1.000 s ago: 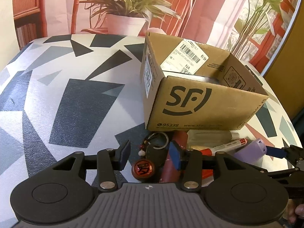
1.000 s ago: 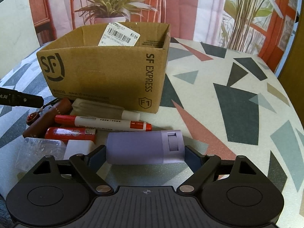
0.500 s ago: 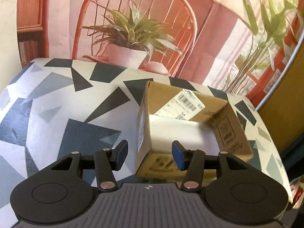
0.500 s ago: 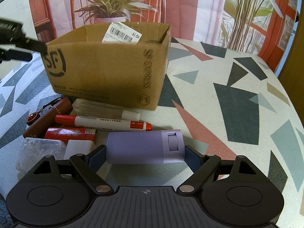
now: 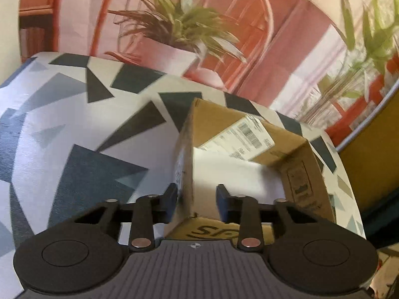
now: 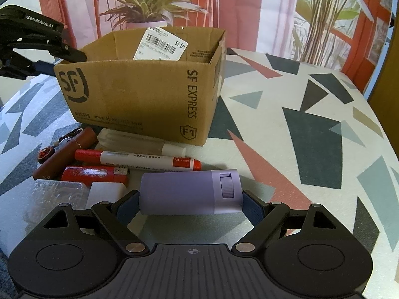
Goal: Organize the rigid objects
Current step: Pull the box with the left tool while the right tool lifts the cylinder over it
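While near one box, one cylinder

A table covered in a cloth patterned with dark, grey and pink triangles is seen before a backdrop printed with a potted plant, an orange chair and tall green stalks.

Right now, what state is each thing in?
cardboard box: upright, top open, one side wall between the left jaws.
left gripper: closing, not yet clamped.
purple case: lying sideways, gripped.
right gripper: closed on both ends of the purple case.
red marker: capped, lying flat.
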Demonstrator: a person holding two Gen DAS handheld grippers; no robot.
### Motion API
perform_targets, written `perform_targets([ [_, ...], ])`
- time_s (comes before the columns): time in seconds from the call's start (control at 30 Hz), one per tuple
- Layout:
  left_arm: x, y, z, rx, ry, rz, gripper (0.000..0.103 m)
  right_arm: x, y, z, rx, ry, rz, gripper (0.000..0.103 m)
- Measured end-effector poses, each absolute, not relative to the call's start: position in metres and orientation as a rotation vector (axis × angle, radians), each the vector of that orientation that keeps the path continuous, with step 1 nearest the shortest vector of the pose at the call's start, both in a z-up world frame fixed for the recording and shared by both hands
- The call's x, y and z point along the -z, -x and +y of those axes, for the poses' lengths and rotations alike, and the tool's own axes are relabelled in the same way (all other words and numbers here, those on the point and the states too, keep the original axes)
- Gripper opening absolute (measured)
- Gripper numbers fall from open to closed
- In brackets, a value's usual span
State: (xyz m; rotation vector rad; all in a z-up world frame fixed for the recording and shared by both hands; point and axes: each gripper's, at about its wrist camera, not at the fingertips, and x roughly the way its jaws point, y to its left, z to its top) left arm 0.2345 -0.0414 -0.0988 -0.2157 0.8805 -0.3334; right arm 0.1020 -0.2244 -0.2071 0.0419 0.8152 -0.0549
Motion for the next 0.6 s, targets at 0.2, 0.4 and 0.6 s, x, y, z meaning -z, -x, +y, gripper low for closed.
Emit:
perform_targets([
  [0.2, 0.102, -0.226, -0.040, 0.367, 0.226, 0.898, 0.034, 0.206, -0.105, -0.224, 0.052, -0.040, 0.824, 0.084],
  [0.4, 0.106, -0.222, -0.038, 0.376, 0.231, 0.877, 0.034, 0.206, -0.109, -0.224, 0.047, -0.028, 0.837, 0.084],
  [0.6, 0.107, -0.221, -0.034, 0.394, 0.241, 0.865, 0.035, 0.204, -0.109, -0.227, 0.036, -0.028, 0.857, 0.083],
])
